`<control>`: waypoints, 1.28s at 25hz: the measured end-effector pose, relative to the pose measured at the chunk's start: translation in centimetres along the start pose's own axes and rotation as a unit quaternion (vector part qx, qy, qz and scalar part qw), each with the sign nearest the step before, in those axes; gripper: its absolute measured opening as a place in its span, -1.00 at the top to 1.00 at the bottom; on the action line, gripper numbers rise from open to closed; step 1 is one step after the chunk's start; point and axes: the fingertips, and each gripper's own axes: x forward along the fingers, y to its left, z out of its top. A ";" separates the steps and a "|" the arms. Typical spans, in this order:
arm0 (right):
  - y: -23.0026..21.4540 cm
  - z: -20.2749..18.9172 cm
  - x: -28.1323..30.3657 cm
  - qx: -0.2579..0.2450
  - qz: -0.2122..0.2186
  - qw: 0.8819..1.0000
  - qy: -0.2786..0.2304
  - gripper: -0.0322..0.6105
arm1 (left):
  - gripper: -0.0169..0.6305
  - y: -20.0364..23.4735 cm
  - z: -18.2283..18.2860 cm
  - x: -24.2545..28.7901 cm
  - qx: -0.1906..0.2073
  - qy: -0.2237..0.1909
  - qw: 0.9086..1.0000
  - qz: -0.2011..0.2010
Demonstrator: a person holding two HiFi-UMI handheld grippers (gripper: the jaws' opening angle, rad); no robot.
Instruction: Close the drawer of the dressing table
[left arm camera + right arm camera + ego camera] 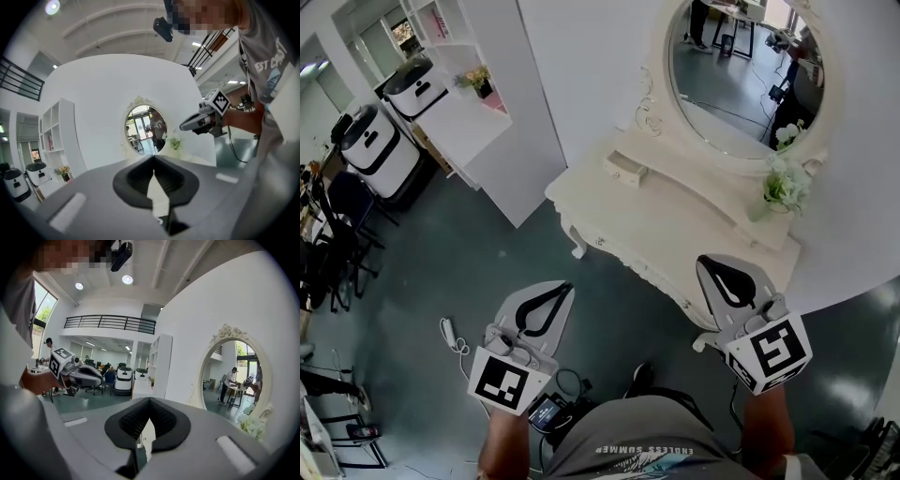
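You hold your left gripper (562,292) pointing to 1 o'clock and your right gripper (709,265) to 11 o'clock. Both have jaws together, gripping nothing.

A dark glossy floor (487,272) spreads below a curved white wall (581,66). At ten o'clock stands a white shelf unit (464,103); at nine o'clock, black chairs (337,234). Round ceiling lamps (126,279) glow.

Room around the work spot
White flowers (786,183) at right; shelf unit (473,112) at upper left; power strip (450,334) lying on grey floor (441,253)
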 end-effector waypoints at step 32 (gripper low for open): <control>-11.4 -2.4 3.8 0.050 -0.158 0.985 0.054 0.90 | 0.94 5.5 3.0 19.8 0.026 -0.052 0.985 -0.164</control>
